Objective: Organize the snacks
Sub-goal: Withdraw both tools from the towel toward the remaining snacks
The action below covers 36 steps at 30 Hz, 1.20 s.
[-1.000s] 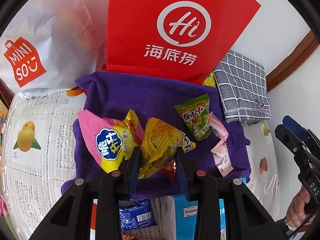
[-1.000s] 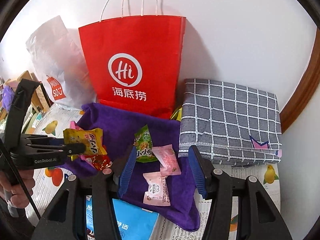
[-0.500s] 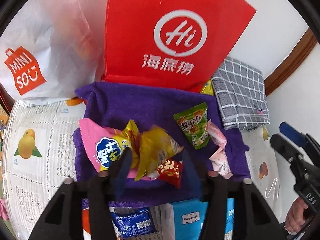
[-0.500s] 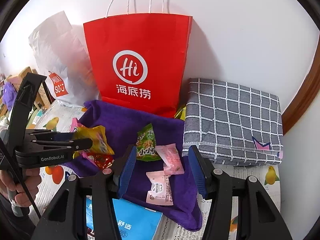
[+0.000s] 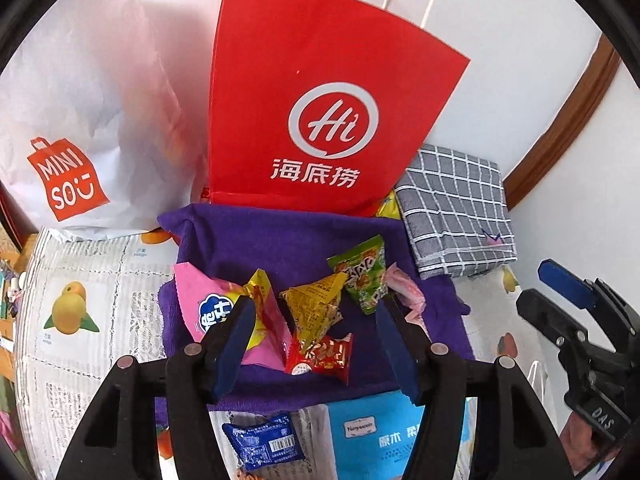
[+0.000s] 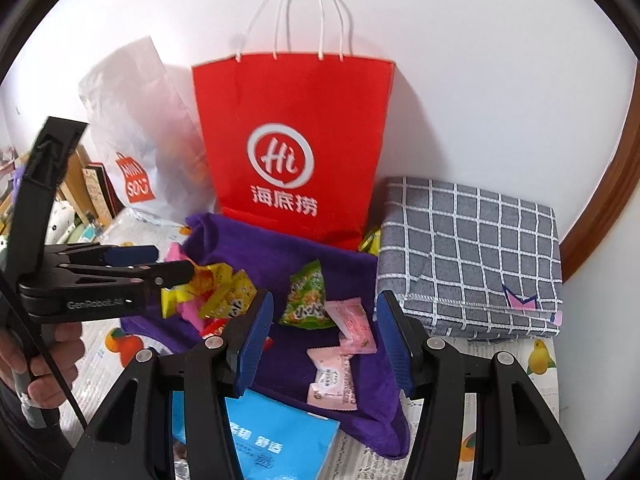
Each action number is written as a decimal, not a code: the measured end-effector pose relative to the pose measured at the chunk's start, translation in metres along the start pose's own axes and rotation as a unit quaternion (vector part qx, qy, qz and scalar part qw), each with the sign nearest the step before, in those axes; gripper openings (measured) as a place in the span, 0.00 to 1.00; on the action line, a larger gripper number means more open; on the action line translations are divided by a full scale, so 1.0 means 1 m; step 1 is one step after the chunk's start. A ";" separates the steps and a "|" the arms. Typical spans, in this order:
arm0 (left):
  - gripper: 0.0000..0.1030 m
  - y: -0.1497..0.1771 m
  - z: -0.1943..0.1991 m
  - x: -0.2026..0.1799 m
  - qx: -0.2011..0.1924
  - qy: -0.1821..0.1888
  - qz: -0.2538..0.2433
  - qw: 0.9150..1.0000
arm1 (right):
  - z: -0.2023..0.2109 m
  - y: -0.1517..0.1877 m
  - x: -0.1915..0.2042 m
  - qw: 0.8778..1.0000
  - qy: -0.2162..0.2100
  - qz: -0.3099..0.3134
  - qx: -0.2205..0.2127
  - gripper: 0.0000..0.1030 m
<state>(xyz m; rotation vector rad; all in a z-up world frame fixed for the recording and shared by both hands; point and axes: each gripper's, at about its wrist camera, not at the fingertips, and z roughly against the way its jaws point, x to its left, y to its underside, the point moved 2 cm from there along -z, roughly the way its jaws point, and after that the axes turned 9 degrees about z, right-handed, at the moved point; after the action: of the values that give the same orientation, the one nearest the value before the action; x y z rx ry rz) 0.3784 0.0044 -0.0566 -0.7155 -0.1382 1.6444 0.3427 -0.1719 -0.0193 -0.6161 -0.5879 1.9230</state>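
Observation:
Snacks lie on a purple towel point(image 5: 280, 240): a yellow packet point(image 5: 314, 308), a small red packet point(image 5: 320, 356), a pink and yellow bag point(image 5: 216, 312), a green packet point(image 5: 362, 276) and pink candies point(image 6: 340, 364). My left gripper point(image 5: 316, 344) is open and empty, just above the yellow and red packets. It also shows in the right wrist view point(image 6: 160, 264). My right gripper point(image 6: 324, 344) is open and empty over the pink candies; the green packet point(image 6: 306, 300) lies just beyond it.
A red paper bag point(image 5: 320, 120) stands behind the towel against the wall, a white Miniso bag point(image 5: 68, 120) to its left, a folded grey checked cloth point(image 6: 472, 256) to its right. A blue box point(image 6: 276, 448) and a small blue packet point(image 5: 264, 440) lie at the near edge.
My left gripper opened and let go of the yellow packet, which now lies on the towel. It also drew back and up. The right gripper rose a little.

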 end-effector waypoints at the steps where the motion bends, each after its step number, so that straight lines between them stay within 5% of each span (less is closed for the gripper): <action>1: 0.59 0.000 0.003 -0.001 -0.002 0.002 -0.002 1.000 | 0.003 0.000 0.003 1.000 -0.001 0.000 -0.004 0.52; 10: 0.59 0.001 0.038 -0.007 -0.016 0.030 -0.010 0.999 | 0.028 0.040 0.017 1.000 0.004 -0.028 0.003 0.52; 21: 0.59 0.028 0.076 0.005 -0.007 0.007 -0.022 1.000 | 0.038 0.122 0.030 0.996 -0.016 -0.085 0.035 0.51; 25: 0.59 0.045 0.084 0.028 0.003 -0.007 -0.011 1.000 | 0.035 0.145 0.040 0.992 -0.046 -0.103 0.047 0.23; 26: 0.59 0.050 0.087 0.034 0.003 -0.008 -0.007 1.000 | 0.033 0.151 0.044 0.992 -0.049 -0.107 0.052 0.23; 31: 0.59 0.071 0.095 0.060 0.005 -0.021 0.013 1.000 | 0.031 0.168 0.058 0.990 -0.059 -0.114 0.060 0.23; 36: 0.59 0.095 0.099 0.076 0.010 -0.018 0.024 0.999 | 0.021 0.181 0.057 0.990 -0.048 -0.118 0.064 0.43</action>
<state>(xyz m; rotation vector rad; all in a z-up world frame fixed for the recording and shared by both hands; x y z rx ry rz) 0.2435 0.0841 -0.0505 -0.6789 -0.1306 1.7032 0.1878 -0.1929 -0.1284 -0.3558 -0.5664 1.7580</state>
